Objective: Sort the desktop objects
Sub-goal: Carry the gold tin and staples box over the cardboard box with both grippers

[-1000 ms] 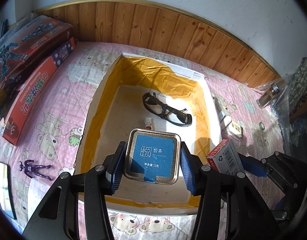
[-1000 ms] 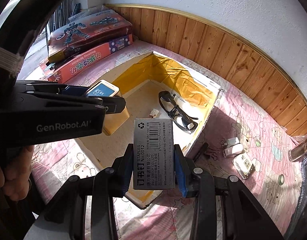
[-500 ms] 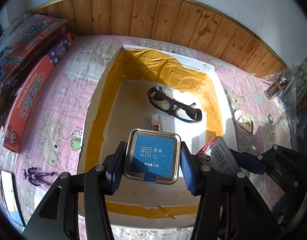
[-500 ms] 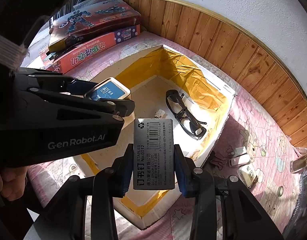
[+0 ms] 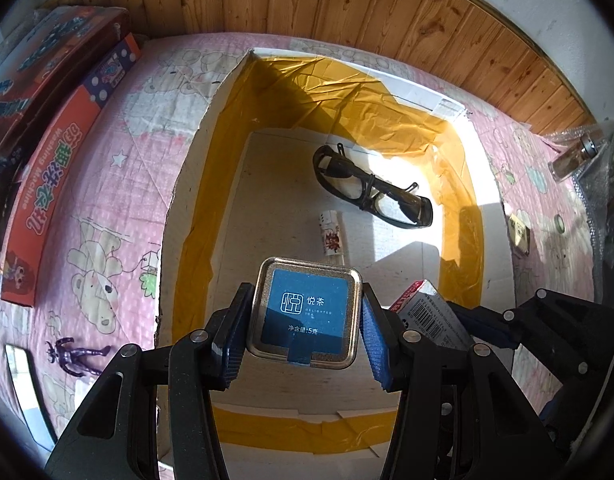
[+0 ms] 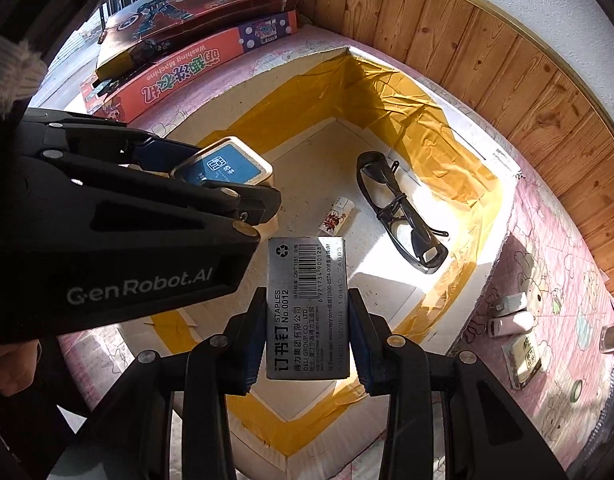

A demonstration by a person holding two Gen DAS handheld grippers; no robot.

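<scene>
My left gripper is shut on a square tea tin with a blue lid, held above the near part of an open white box lined with yellow tape. My right gripper is shut on a grey staples box, held over the box's near edge, just right of the left gripper. The tin and staples box show in each other's views. Black glasses and a small white tube lie on the box floor.
Red toy boxes stand at the left on the pink cloth. A purple figure lies near left. Small white items, a packet and a glass jar lie to the right. A wood-panelled wall is behind.
Both grippers have moved forward and lower over the box, still holding the tin and the staples box. The box interior looks closer and larger.
</scene>
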